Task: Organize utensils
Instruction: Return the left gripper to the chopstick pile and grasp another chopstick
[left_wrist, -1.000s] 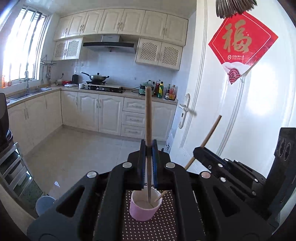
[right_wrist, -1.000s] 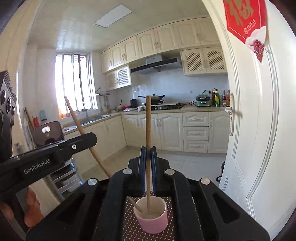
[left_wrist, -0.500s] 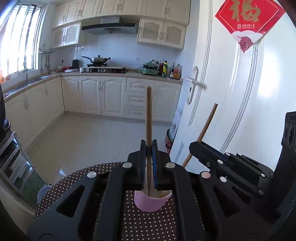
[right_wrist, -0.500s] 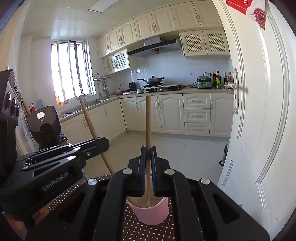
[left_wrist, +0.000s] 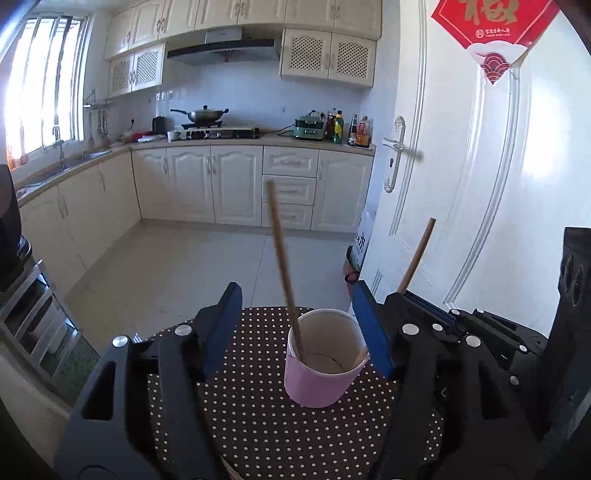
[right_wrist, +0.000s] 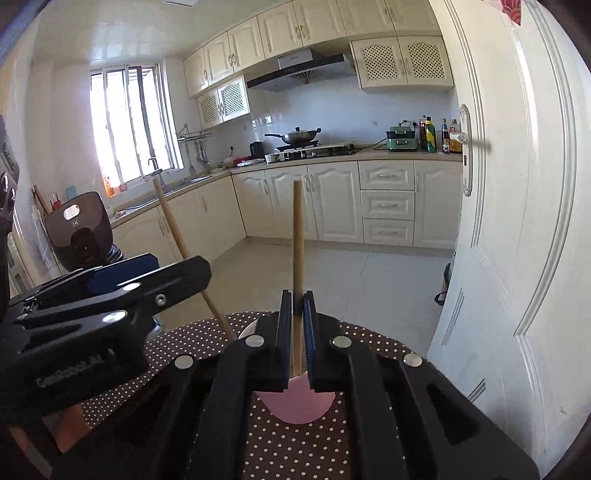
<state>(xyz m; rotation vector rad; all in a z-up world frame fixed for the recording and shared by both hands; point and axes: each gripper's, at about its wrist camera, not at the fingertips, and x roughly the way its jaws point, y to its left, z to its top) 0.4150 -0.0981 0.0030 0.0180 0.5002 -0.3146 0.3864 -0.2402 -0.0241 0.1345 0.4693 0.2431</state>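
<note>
One chopstick (left_wrist: 284, 273) between parted left tool (left_wrist: 297, 325) jaws.

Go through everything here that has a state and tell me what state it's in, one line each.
left gripper: open, jaws have just been opening, touching nothing
left chopstick: released, leaning in the cup
right gripper: shut on the right chopstick
right chopstick: upright, held over the cup
pink cup: upright on the dotted table
white door: open towards the kitchen
</note>
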